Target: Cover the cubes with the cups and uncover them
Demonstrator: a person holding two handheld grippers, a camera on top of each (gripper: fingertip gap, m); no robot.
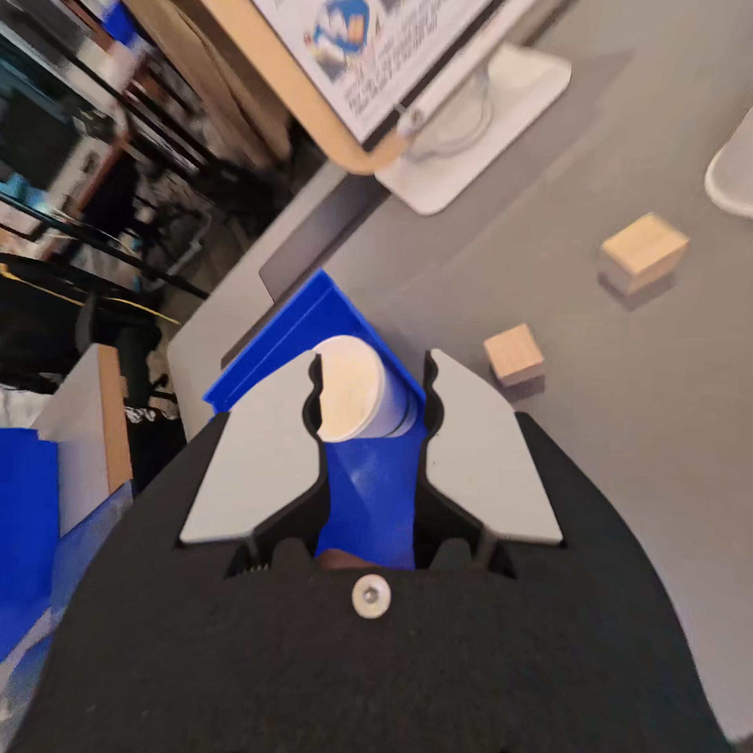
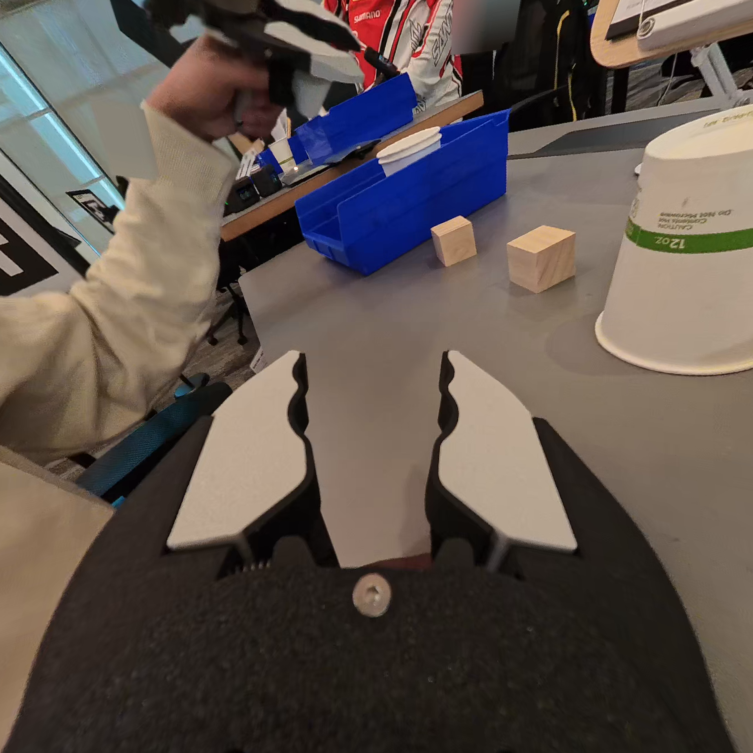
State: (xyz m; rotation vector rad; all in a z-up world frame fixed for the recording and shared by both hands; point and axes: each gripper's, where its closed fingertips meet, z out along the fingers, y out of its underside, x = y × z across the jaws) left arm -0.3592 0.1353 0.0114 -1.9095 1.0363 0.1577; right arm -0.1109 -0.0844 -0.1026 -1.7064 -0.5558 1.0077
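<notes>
Two bare wooden cubes (image 2: 453,240) (image 2: 542,258) sit on the grey table (image 2: 366,318); they also show in the left wrist view (image 1: 514,354) (image 1: 646,252). A white paper cup (image 2: 684,260) stands upside down to their right. Another white cup (image 1: 350,391) stands upside down in a blue bin (image 1: 293,326), also in the right wrist view (image 2: 409,153). My left gripper (image 1: 373,358) is open and empty, held in the air above the bin. My right gripper (image 2: 373,358) is open and empty, low over the table in front of the cubes.
The blue bin (image 2: 407,203) stands at the table's left edge. A white monitor stand base (image 1: 468,134) sits at the back. A second desk with more blue bins (image 2: 358,114) and a person in a red-and-white jacket (image 2: 407,36) are beyond the bin.
</notes>
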